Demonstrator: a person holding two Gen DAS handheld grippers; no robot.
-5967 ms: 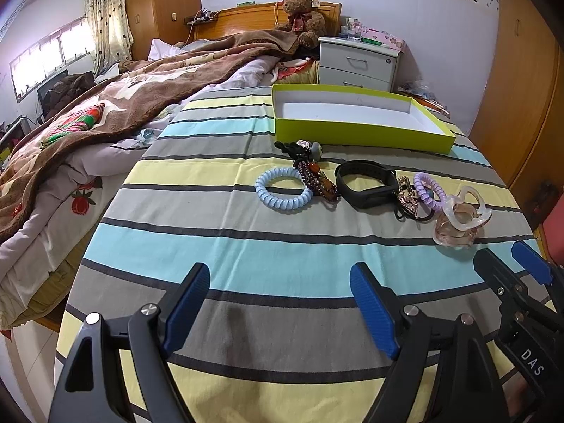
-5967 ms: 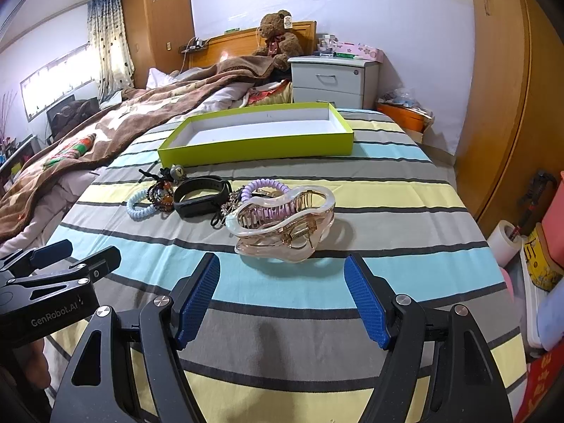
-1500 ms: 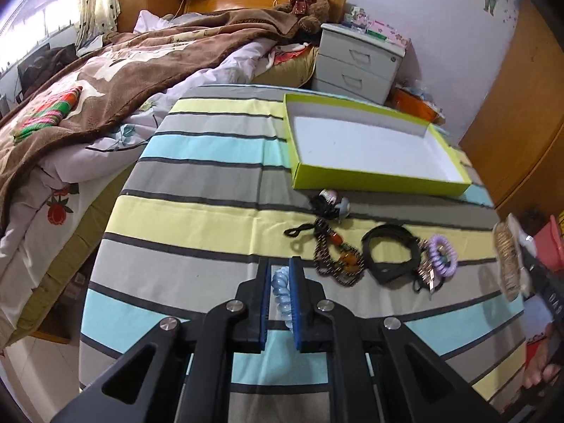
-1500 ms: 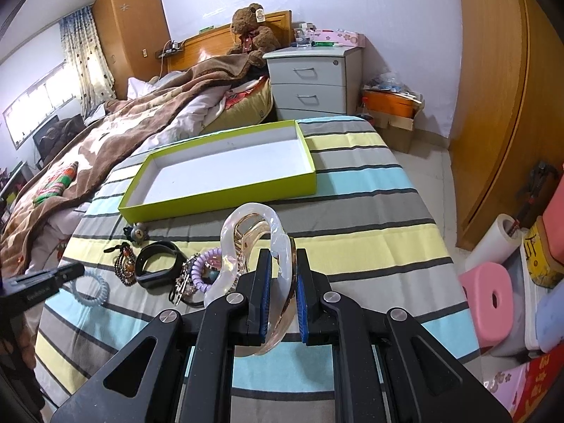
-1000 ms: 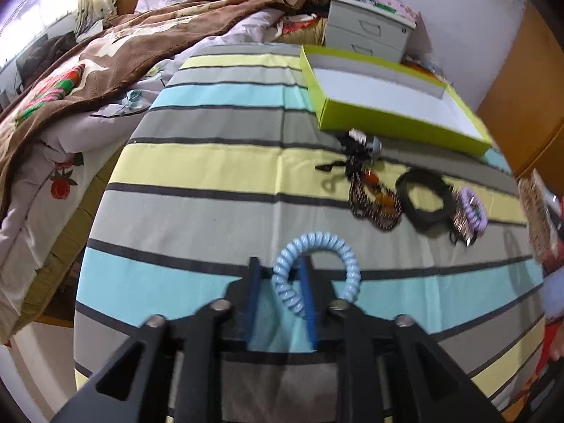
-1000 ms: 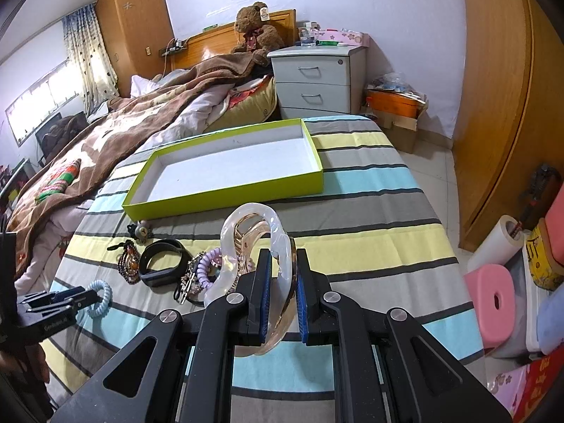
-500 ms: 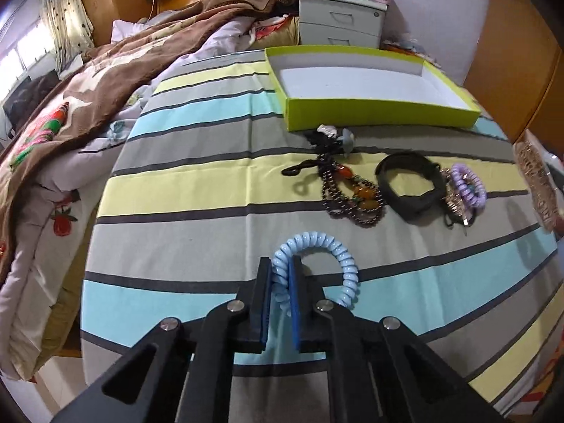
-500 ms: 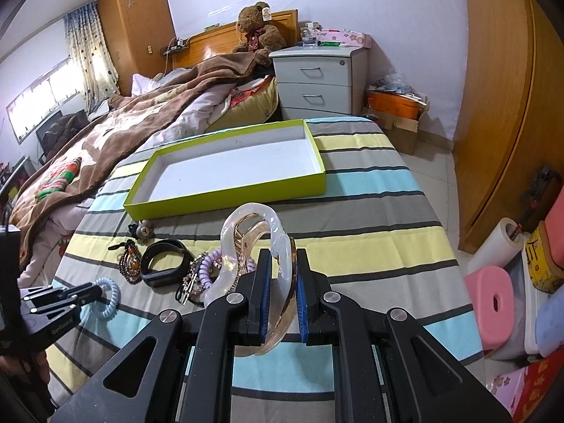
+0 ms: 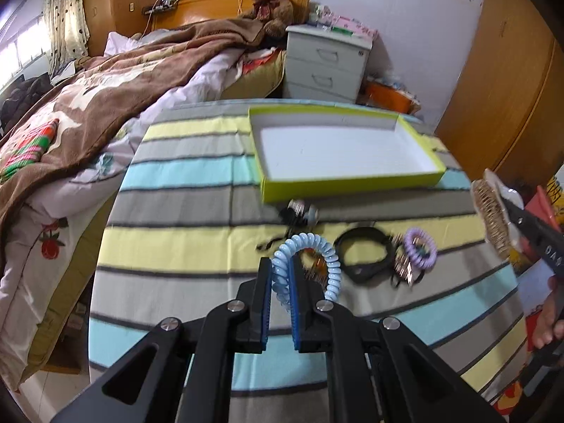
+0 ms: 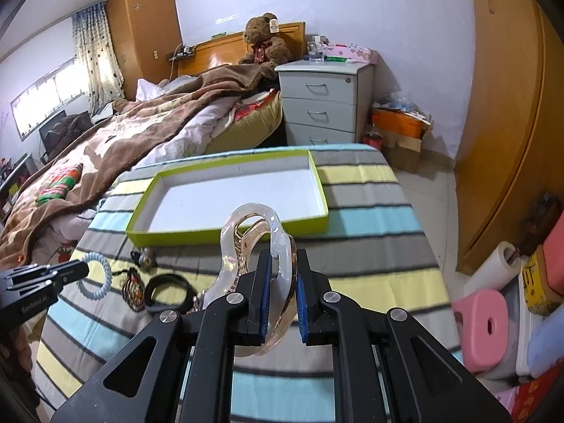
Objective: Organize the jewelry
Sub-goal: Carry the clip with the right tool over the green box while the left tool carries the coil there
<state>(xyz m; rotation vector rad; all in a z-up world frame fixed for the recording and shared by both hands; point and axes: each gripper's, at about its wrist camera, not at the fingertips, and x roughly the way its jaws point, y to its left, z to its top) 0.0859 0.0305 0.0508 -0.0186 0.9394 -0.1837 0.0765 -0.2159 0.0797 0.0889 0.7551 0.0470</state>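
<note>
My left gripper is shut on a light blue coil hair tie and holds it above the striped table. My right gripper is shut on a clear hair claw clip, also held in the air. The empty green tray lies ahead; it also shows in the right wrist view. On the cloth between lie a black band, a purple coil tie, a beaded bracelet and a small charm. The right gripper with the clip shows at the right edge.
The striped table stands beside a bed with a brown blanket. A grey nightstand is behind the tray. A pink stool and a paper roll are on the floor at the right.
Both grippers have risen and tilted toward the tray, each still holding its item. The left gripper with the blue tie has moved forward, nearer the jewelry pile.
</note>
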